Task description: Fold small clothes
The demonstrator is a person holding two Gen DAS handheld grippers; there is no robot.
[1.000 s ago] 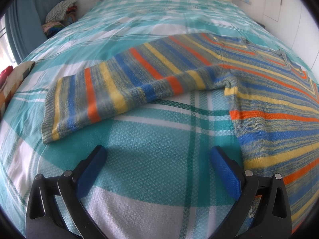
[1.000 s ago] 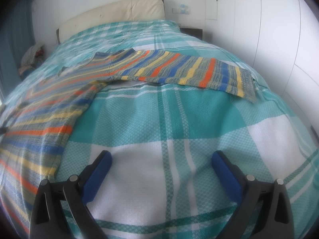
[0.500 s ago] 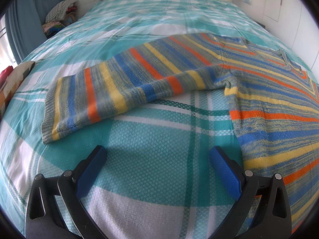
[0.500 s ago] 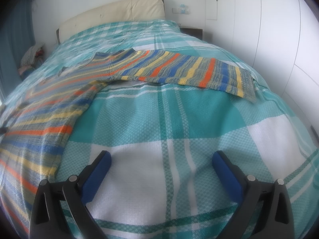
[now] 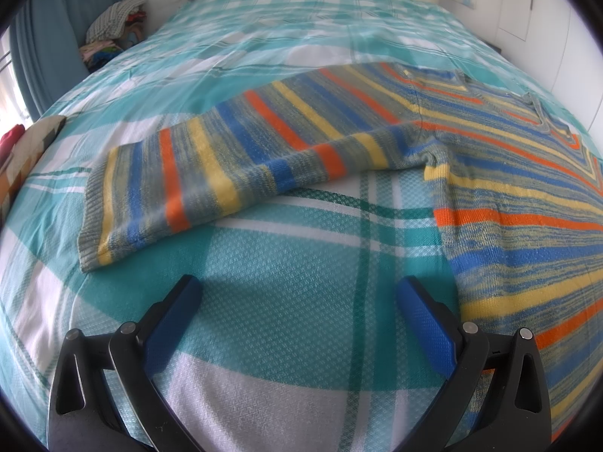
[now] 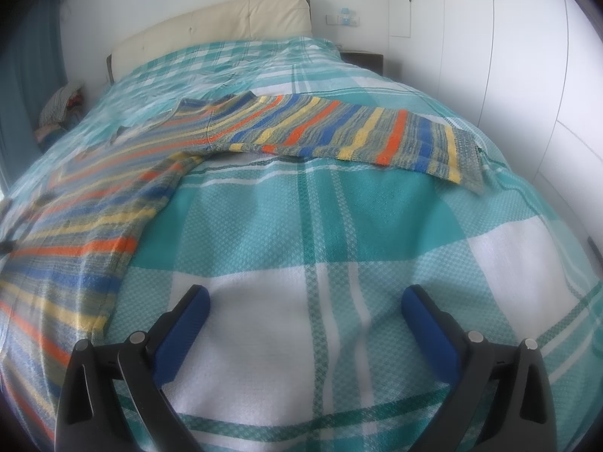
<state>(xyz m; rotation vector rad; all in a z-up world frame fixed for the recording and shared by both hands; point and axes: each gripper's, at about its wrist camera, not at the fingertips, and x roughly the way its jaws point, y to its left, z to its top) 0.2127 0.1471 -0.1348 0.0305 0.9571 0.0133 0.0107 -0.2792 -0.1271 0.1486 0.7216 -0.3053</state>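
Here, a knitted striped sweater (image 5: 508, 196) in orange, blue, yellow and grey lies flat on the waffle-weave teal-and-white plaid bedspread (image 5: 286, 263). The left gripper (image 5: 297, 293) hovers with its blue-padded fingers spread wide and nothing between them; one ribbed-cuffed sleeve (image 5: 211, 173) stretches ahead and to its left, the body to its right. The right gripper (image 6: 305, 301) is likewise spread and empty, the other sleeve (image 6: 358, 135) ahead of it. Only the right view shows the cream padded headboard (image 6: 226, 26) in full.
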